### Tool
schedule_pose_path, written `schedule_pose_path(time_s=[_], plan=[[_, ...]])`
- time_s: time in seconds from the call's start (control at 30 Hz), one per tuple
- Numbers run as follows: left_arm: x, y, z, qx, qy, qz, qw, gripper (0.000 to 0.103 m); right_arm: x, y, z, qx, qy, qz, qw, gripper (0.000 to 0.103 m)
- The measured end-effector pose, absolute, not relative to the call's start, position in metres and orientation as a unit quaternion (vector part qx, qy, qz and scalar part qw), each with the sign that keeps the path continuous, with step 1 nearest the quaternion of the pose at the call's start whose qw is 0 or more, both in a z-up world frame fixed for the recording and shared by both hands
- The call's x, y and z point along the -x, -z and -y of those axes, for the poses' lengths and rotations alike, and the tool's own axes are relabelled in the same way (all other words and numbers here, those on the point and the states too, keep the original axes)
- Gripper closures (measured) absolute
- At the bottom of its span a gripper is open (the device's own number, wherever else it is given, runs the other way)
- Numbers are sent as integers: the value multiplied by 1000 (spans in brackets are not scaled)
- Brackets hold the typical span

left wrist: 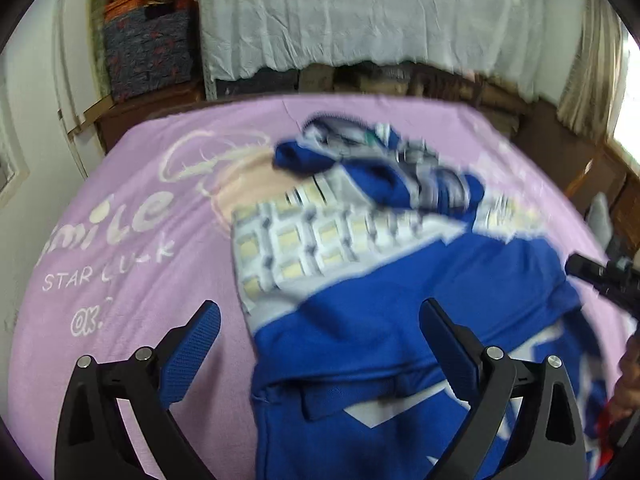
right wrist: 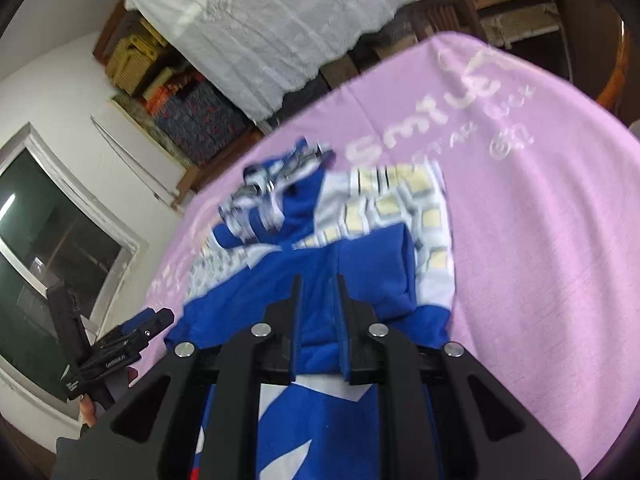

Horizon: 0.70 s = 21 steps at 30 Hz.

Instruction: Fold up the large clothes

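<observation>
- The right gripper (right wrist: 319, 288) is pinching a raised fold of the blue garment (right wrist: 320, 320); its two fingers are standing narrow, with blue cloth filling the slot between the pads.
- The left gripper (left wrist: 320, 320) is standing wide; one blue-padded finger (left wrist: 192, 352) is hanging over bare sheet just beside the garment's edge, the other over the blue cloth, and nothing is being gripped between them.
- In the right wrist view the left gripper is showing as a black tool at the garment's lower left corner, beside a hand that is only partly visible.
- The blue garment (left wrist: 400, 300) is lying on the pink bedsheet (left wrist: 120, 184), its white-and-cream checked panel (left wrist: 288, 240) facing up just beyond the blue part.
- A bunched blue-and-grey part of the garment (left wrist: 380, 168) is lying crumpled at its far end; motion blur is hiding its detail.
- White lettering (right wrist: 420, 120) is showing on the sheet beside the garment's checked panel.
- Beyond the garment, a white cloth (left wrist: 360, 12) is hanging over furniture, with stacked patterned textiles (left wrist: 148, 40) beside it.
</observation>
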<state>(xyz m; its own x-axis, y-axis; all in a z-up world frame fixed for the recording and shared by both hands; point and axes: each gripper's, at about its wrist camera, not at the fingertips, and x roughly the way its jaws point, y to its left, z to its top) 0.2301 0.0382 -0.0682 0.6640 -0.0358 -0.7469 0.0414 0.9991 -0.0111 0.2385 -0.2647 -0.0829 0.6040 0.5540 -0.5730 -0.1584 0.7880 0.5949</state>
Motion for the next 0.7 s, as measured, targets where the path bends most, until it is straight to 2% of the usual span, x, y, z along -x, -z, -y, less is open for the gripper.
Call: schedule_pose_path(time_s=[0.07, 0.2, 0.27, 0.43, 0.63, 0.7], plan=[[-239, 87, -31, -31, 11, -440, 897, 3, -250, 102, 260, -239, -184, -440, 846, 89], [-241, 92, -28, -39, 11, -445, 895, 3, -250, 105, 258, -235, -188, -442, 845, 90], [-239, 89, -30, -33, 9, -437, 899, 3, -248, 103, 257, -234, -190, -438, 847, 87], [-236, 68, -38, -19, -13, -391, 920, 3, -244, 93, 258, -232, -199, -413, 858, 63], [-267, 86, -39, -31, -6, -428, 903, 3, -279, 72, 245, -226, -211, -429, 849, 62], [-270, 92, -45, -4, 14, -444, 896, 3, -295, 63, 238, -228, -216, -427, 848, 57]])
